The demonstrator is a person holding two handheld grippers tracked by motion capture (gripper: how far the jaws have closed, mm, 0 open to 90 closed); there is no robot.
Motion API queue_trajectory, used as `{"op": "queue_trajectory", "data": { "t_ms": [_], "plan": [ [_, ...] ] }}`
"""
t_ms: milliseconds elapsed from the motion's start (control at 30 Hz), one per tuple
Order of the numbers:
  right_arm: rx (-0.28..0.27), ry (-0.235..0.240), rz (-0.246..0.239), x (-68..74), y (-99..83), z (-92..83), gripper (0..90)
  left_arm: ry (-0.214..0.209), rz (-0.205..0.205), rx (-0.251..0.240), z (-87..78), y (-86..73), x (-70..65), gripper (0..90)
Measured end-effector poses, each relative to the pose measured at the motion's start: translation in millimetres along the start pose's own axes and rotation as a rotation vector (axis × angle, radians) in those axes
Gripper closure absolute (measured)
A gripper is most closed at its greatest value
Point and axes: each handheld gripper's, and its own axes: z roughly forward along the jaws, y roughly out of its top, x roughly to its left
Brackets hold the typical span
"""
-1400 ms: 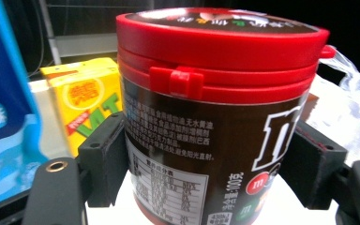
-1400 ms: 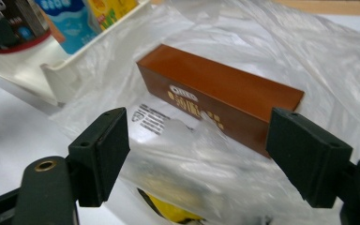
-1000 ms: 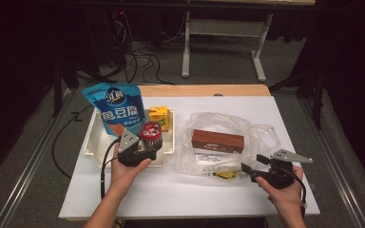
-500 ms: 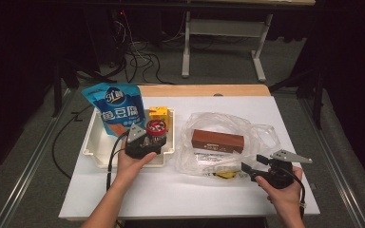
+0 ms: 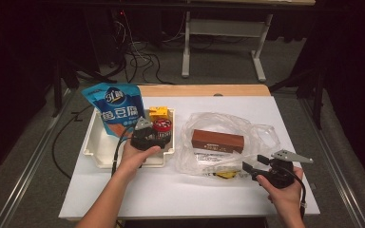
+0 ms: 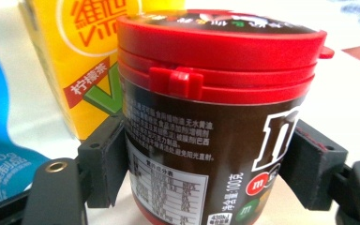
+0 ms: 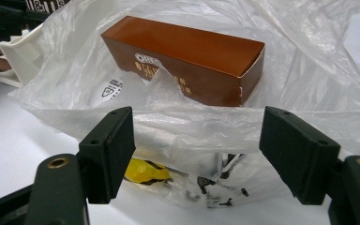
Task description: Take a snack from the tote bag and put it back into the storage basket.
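between the left gripper (image 6: 206,187) jaws stands the red-lidded jar (image 6: 215,117), pads touching.

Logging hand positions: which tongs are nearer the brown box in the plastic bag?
Right. The right tongs sit open at the bag's near edge, just short of the brown box; the left tongs flank the red-lidded jar in the tray.

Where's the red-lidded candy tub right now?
In the high view the candy tub stands in the white tray at left, before the yellow carton, between the left gripper's jaws.
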Motion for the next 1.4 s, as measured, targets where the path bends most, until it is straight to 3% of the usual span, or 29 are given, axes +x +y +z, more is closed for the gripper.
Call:
{"op": "queue_trajectory", "data": {
  "t_ms": [133,167,300,433,600,767,900,967,1033,1133,1167,1233,1267,1333,1367,1400],
  "plan": [
    [-0.005,-0.004,0.009,-1.2,-0.1,-1.2,28.5,0.014,-0.009,0.013,3.6,-0.1,1.9,25.7],
    [-0.006,-0.004,0.008,-1.6,-0.2,-1.1,28.6,0.026,-0.002,0.043,5.7,0.6,2.6,25.7],
    [-0.004,-0.007,0.007,-2.3,-0.9,0.1,28.8,0.036,0.033,0.092,10.3,1.9,0.4,25.7],
    [0.004,-0.009,0.013,-2.4,-2.1,2.2,28.9,0.094,0.111,0.163,16.6,2.3,-4.0,25.7],
    [0.001,-0.010,0.011,-4.0,-2.6,1.6,29.0,0.104,0.116,0.177,16.5,1.9,-3.7,25.6],
    [-0.002,-0.015,0.017,-5.1,-2.7,0.4,29.1,0.105,0.106,0.228,10.1,1.5,-2.5,24.6],
    [0.001,-0.016,0.018,-5.4,-2.8,1.3,29.2,0.082,0.120,0.247,5.6,-2.4,-3.0,23.6],
    [0.000,-0.012,0.018,-5.0,-2.7,1.3,29.1,0.120,0.113,0.279,3.3,-4.2,-3.0,16.7],
    [-0.005,-0.011,0.010,-4.6,-2.4,0.6,29.0,0.141,0.092,0.258,-5.4,-5.5,-4.4,15.0],
    [-0.005,-0.013,0.013,-4.7,-2.4,0.0,28.9,0.169,0.094,0.197,-27.0,-7.8,-9.0,15.6],
    [-0.004,-0.011,0.017,-4.9,-2.5,0.2,29.0,0.160,0.084,0.171,-35.6,-8.6,-9.4,16.3],
    [-0.003,-0.011,0.016,-5.2,-2.5,0.6,29.0,0.153,0.044,0.129,-51.0,-11.1,-9.0,22.5],
    [-0.002,-0.011,0.014,-5.1,-2.4,0.7,29.0,0.149,0.022,0.109,-57.9,-12.5,-8.4,30.6],
    [0.000,-0.010,0.015,-4.3,-2.2,1.0,29.0,0.113,-0.028,0.089,-68.2,-15.7,-7.5,51.7],
    [-0.001,-0.009,0.018,-3.7,-2.2,1.0,29.0,0.101,-0.040,0.084,-71.2,-17.3,-7.9,66.0],
    [-0.002,-0.010,0.016,-3.4,-2.1,1.0,29.0,0.084,-0.045,0.083,-73.2,-18.5,-8.8,73.9]
  ]
}}
